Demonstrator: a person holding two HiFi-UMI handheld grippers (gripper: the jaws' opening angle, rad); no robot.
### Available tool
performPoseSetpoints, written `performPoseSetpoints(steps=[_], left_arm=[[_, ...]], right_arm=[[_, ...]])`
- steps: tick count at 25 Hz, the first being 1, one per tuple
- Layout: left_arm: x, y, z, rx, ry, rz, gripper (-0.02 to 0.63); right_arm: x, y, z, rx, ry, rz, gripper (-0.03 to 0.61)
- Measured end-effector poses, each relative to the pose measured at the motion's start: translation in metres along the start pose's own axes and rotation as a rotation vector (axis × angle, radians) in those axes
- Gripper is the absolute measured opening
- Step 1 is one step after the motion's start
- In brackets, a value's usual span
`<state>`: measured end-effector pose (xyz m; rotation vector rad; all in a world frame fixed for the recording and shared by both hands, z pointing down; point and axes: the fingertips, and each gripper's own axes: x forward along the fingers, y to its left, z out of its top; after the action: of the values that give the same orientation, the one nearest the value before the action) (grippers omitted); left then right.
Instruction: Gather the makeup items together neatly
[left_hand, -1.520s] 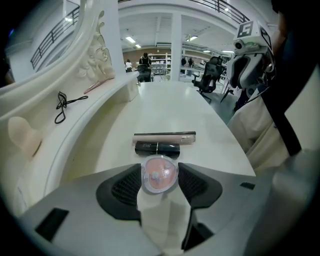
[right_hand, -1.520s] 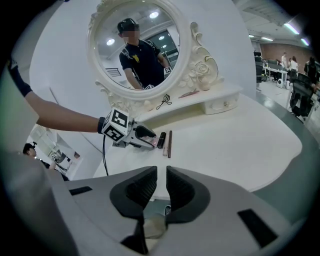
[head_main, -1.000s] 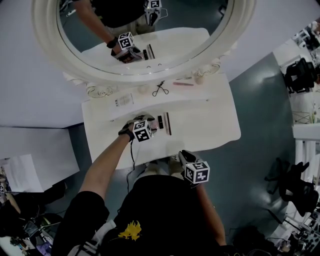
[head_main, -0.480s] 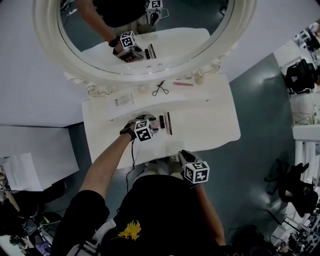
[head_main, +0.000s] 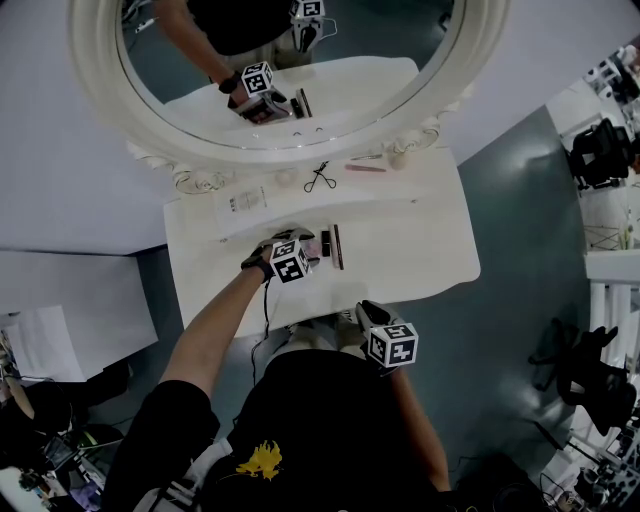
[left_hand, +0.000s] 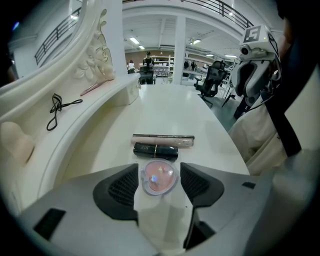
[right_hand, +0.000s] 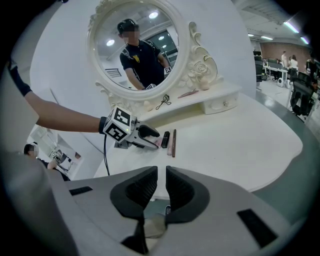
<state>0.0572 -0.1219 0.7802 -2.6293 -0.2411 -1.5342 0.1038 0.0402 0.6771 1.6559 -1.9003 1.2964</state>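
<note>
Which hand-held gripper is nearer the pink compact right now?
Left. The left hand-held gripper has the pink compact between its jaws, which have just been opening; the right hand-held gripper hangs shut off the table's near edge.

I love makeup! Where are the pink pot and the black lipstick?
pink pot (left_hand: 159, 177): left gripper view, middle of its lid.
black lipstick (left_hand: 155, 150): left gripper view, middle of the tube.

No legible text or labels anywhere.
</note>
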Motion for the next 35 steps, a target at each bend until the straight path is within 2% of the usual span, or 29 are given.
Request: performPoseSetpoints(steps=[4,7,10,14,17,20,21,23,28,30,32,35], left_arm=[[-0.008,0.002,0.002,-0.016,-0.013,0.023,0.296],[-0.029,0.004,0.007,-0.087,-0.081,0.095,0.296],[-0.072,0.003,0.024,-0.196,-0.221,0.242,0.280],[-0.143,-0.023,0.062,-0.356,-0.429,0.455,0.237],[-0.191,-0.049,0.090,-0.424,-0.540,0.583,0.216],[-0.235,-0.062,0.116,-0.407,-0.603,0.731,0.174],[-0.249,-0.062,0.123,-0.373,-0.623,0.790,0.164],[-0.278,-0.063,0.131,-0.296,-0.652,0.906,0.102],[-0.332,-0.068,0.138,-0.244,-0.661,1.075,0.012],[-0.347,-0.073,0.132,-0.256,-0.646,1.119,0.012],[-0.361,-0.077,0.126,-0.304,-0.660,1.167,0.011],[-0.382,-0.076,0.119,-0.437,-0.777,1.217,0.011]], right_arm=[[-0.003,-0.002,0.007,-0.011,-0.016,0.007,0.069],[-0.009,-0.011,0.023,-0.024,-0.056,0.006,0.069],[-0.016,-0.018,0.050,-0.069,-0.120,0.015,0.067],[-0.035,-0.020,0.091,-0.162,-0.217,0.043,0.061],[-0.050,-0.015,0.121,-0.256,-0.283,0.064,0.052],[-0.065,-0.009,0.148,-0.323,-0.350,0.090,0.036],[-0.069,-0.006,0.157,-0.337,-0.375,0.097,0.029],[-0.079,0.002,0.172,-0.355,-0.429,0.116,0.018],[-0.117,0.023,0.213,-0.376,-0.601,0.152,0.015],[-0.132,0.033,0.222,-0.382,-0.650,0.158,0.015],[-0.144,0.042,0.227,-0.405,-0.679,0.162,0.015],[-0.158,0.057,0.234,-0.370,-0.693,0.230,0.015]])
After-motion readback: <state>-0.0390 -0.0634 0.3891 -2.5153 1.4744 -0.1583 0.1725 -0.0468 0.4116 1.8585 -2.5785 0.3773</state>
